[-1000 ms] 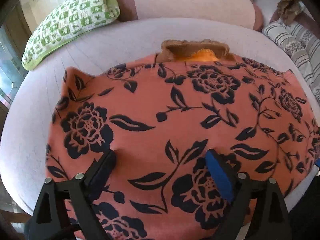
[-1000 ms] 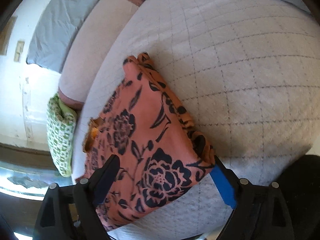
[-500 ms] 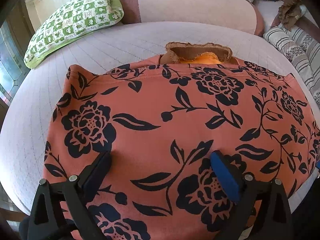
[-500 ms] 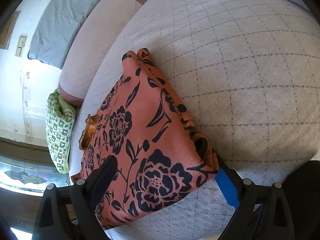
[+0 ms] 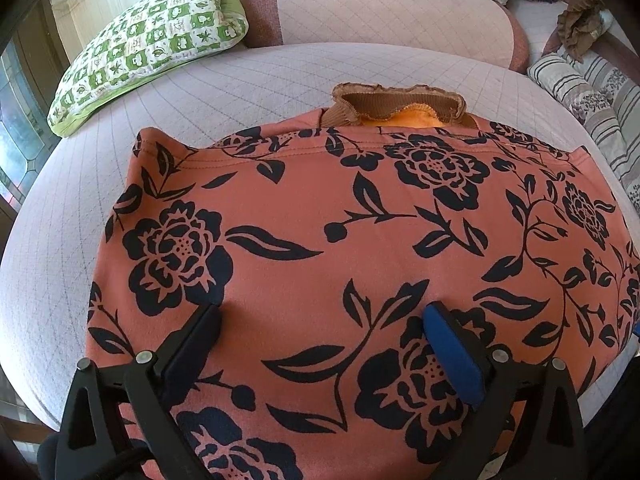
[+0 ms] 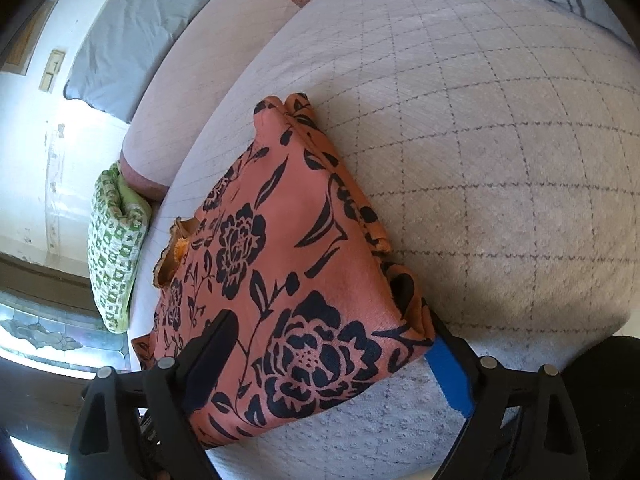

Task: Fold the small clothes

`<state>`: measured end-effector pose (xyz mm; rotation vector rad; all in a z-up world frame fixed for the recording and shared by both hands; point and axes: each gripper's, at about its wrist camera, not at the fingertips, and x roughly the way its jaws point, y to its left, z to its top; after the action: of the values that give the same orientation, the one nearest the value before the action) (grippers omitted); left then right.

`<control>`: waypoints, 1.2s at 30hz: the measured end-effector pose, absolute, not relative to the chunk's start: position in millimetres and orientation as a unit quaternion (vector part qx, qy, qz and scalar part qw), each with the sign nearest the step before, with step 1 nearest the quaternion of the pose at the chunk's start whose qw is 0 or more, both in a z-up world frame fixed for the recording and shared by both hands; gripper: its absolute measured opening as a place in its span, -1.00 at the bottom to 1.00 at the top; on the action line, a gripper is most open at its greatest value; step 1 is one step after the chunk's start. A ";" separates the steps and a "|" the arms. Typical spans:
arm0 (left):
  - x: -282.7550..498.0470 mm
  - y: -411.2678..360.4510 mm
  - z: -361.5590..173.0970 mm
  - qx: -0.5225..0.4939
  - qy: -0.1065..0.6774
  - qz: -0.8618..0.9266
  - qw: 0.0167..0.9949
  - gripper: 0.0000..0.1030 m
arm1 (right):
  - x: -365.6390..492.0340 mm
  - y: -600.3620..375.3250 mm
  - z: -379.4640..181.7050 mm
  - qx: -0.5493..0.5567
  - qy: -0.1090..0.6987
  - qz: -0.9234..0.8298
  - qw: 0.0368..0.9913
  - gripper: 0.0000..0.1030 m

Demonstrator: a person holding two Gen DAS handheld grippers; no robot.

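1. The orange-red knit garment with black rose print (image 5: 320, 220) lies on the pale quilted mattress (image 6: 500, 160), near its front edge, already doubled over. A hemmed edge lies across the top, and a brown ribbed collar (image 5: 396, 100) pokes out beyond it.
2. I judge the fold about half done. One crosswise fold seems made, and a second fold and some tidying remain.
3. The long axis runs side to side in the left wrist view, with the collar pointing away toward the pink bolster cushion (image 5: 380, 4).
4. The left gripper (image 5: 320, 316) hovers spread wide over the cloth, holding nothing.
5. The right gripper (image 6: 332, 336) is also spread wide, straddling the near corner of the garment without pinching it.
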<state>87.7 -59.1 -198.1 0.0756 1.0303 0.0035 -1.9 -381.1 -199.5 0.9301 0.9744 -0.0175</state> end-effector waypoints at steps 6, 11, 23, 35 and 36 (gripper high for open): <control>89.9 -57.1 -198.0 0.035 0.498 -0.004 0.867 0.99 | -7.9 -388.5 -183.2 0.460 0.424 -0.001 0.780 0.77; 90.3 -57.8 -199.3 0.037 0.494 -0.003 0.869 1.00 | 0.9 -396.5 -204.2 0.472 0.447 -0.010 0.760 0.62; 91.1 -58.4 -200.8 0.034 0.497 -0.007 0.867 1.00 | -3.2 -414.7 -211.0 0.488 0.451 -0.013 0.747 -0.09; 92.2 -57.6 -202.4 0.034 0.496 -0.010 0.868 1.00 | -31.5 -403.7 -208.0 0.574 0.435 -0.006 0.693 0.36; 92.3 -57.4 -202.6 0.033 0.497 -0.011 0.867 1.00 | -27.2 -399.8 -213.1 0.584 0.439 -0.001 0.683 0.36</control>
<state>92.3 -57.4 -202.6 0.0699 1.0397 -0.0222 -27.2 -399.8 -213.1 1.3095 0.9843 -0.0026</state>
